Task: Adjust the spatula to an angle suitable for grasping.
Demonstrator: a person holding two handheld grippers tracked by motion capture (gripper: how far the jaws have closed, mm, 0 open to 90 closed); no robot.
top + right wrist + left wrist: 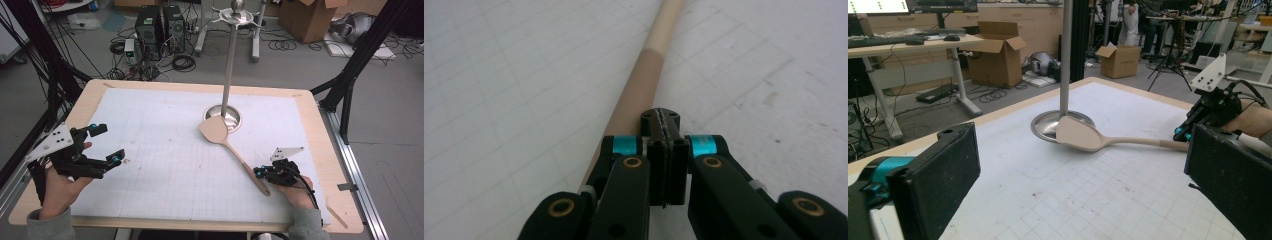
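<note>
A beige wooden spatula (235, 152) lies on the white gridded mat, its blade (1079, 134) resting on the rim of a metal stand's round base (234, 120). My right gripper (270, 173) sits at the handle's near end, shut with its pads pressed flat together and nothing between them. In the right gripper view the handle (640, 82) runs beside and under the closed tips (663, 120). My left gripper (107, 144) hovers at the mat's left side, wide open and empty; its two black pads frame the left gripper view (1083, 172).
The stand's thin pole (229, 65) rises from the base to a hook ring at the top (239, 15). The mat (165, 160) covers a wooden table (330, 145). Cables, computer towers (159, 30) and cardboard boxes (310, 17) lie on the floor beyond.
</note>
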